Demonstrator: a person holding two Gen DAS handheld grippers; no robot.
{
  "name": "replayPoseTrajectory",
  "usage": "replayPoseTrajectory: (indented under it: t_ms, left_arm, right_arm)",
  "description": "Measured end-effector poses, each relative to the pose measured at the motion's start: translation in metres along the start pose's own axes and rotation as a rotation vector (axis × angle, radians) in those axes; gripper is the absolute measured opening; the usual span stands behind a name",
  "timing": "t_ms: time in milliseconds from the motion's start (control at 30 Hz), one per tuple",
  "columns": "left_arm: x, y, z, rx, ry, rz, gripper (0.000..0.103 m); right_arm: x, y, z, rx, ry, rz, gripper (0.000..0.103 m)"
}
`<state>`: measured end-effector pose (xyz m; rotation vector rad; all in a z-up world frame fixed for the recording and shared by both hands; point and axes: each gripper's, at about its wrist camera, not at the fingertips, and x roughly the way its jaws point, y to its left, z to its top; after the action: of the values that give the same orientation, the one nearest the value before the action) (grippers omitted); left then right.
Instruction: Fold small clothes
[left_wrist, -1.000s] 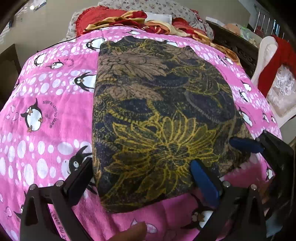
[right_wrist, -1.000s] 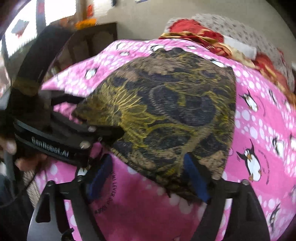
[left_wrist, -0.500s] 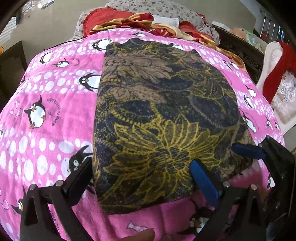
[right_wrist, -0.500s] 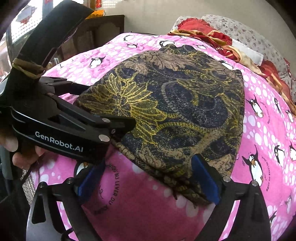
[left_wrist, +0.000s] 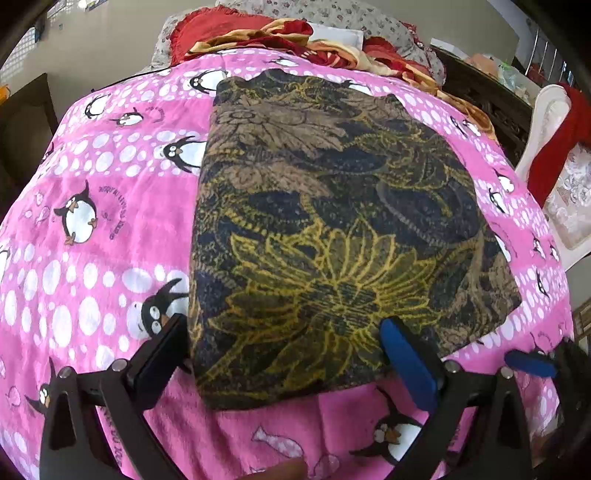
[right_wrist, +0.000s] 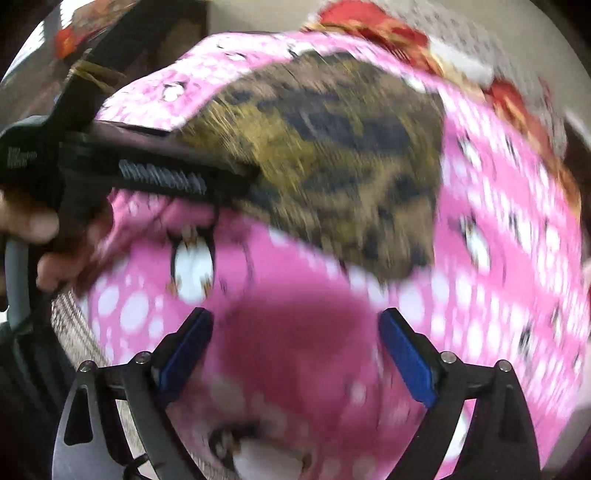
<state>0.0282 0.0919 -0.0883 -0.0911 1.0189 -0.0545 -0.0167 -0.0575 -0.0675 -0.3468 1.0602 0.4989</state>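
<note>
A dark cloth with a yellow and brown flower pattern (left_wrist: 332, 229) lies flat in a folded rectangle on the pink penguin blanket (left_wrist: 92, 229). My left gripper (left_wrist: 288, 354) is open, its fingers either side of the cloth's near edge, holding nothing. My right gripper (right_wrist: 295, 354) is open and empty, above bare blanket short of the cloth's near corner (right_wrist: 388, 258). The right wrist view is motion-blurred. The left gripper's body also shows there (right_wrist: 147, 173), at the cloth's left side. The right gripper's blue fingertip (left_wrist: 528, 363) shows at the lower right of the left wrist view.
Red and patterned bedding and pillows (left_wrist: 295, 33) are heaped at the far end of the bed. A white chair with a red cloth (left_wrist: 554, 155) stands to the right. Dark wooden furniture (left_wrist: 487, 96) lies beyond the bed's right edge.
My right gripper has drawn back off the cloth's near corner and is now over bare blanket. The cloth lies flatter. The left gripper has barely moved.
</note>
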Motion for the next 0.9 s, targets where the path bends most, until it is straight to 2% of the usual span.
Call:
replayPoseTrajectory:
  t_ms: [67,233,400,533,633,700,900]
  left_arm:
    - [-0.001,0.0,-0.001,-0.004,0.005,0.002,0.103]
    - [-0.003,0.0,-0.003,-0.017,0.027,0.013,0.103]
    - [-0.015,-0.002,-0.009,-0.043,0.057,0.039,0.103]
    - [-0.025,-0.006,-0.017,-0.045,0.09,0.087,0.103]
    - [-0.038,-0.009,-0.019,-0.055,0.098,0.115,0.103]
    - [-0.054,-0.014,-0.014,-0.063,0.089,0.118,0.103]
    - [-0.1,-0.03,0.01,-0.059,0.012,0.089,0.103]
  right_arm:
    - [-0.006,-0.012,-0.014,0.063,-0.023,0.034,0.079]
    - [-0.019,-0.019,-0.044,0.07,-0.086,0.024,0.079]
    - [-0.022,-0.017,-0.054,0.092,-0.118,0.013,0.08]
    - [-0.021,-0.016,-0.047,0.103,-0.086,-0.007,0.08]
    - [-0.028,-0.025,-0.038,0.139,-0.016,-0.011,0.073]
    - [-0.041,-0.041,-0.03,0.204,0.009,-0.046,0.07]
    - [-0.104,-0.086,-0.009,0.342,-0.089,-0.075,0.07]
